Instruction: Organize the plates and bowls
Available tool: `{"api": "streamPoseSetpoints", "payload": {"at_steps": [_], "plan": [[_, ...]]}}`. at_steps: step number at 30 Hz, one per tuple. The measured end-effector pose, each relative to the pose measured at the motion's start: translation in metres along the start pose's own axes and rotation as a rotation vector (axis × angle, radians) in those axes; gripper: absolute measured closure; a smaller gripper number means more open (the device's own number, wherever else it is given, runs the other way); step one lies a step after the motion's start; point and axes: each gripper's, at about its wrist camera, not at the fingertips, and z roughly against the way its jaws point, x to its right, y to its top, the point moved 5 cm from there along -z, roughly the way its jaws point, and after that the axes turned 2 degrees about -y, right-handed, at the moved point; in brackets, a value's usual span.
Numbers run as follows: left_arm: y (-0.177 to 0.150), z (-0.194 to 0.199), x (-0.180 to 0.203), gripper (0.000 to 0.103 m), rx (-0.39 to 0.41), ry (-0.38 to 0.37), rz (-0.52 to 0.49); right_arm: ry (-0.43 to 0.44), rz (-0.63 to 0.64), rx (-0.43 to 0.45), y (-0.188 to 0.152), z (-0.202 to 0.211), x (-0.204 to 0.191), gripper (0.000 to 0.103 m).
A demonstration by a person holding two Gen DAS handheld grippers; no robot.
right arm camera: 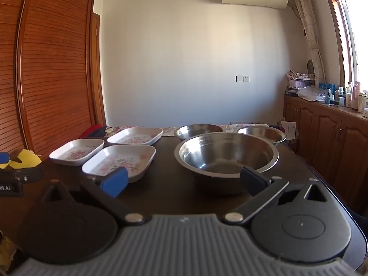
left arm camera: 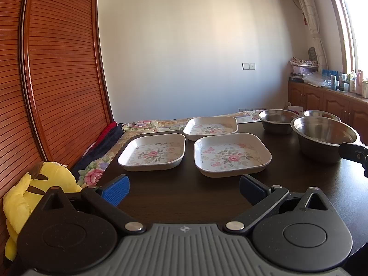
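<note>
Both tongs wide open, nothing grabbed yet

We've got the big round steel bowl dead ahead of the right tongs, while three square floral plates sit ahead of the left tongs on the dark counter; only readable writing: "ot.AI".

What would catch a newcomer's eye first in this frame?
Three white square floral-print plates sit clustered on the left of the dark wooden table, with three shiny steel bowls grouped on the right. A yellow plush toy leans at the table's left edge, beside the slatted wooden wardrobe doors.
</note>
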Motion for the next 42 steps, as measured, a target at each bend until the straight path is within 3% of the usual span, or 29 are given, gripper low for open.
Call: {"api": "streamPoseSetpoints", "payload": {"at_steps": [42], "plan": [[0.0016,-0.0002,0.0009,0.000,0.000,-0.002,-0.006,0.001,-0.001,0.006,0.0015,0.0017,0.0014,0.000]]}}
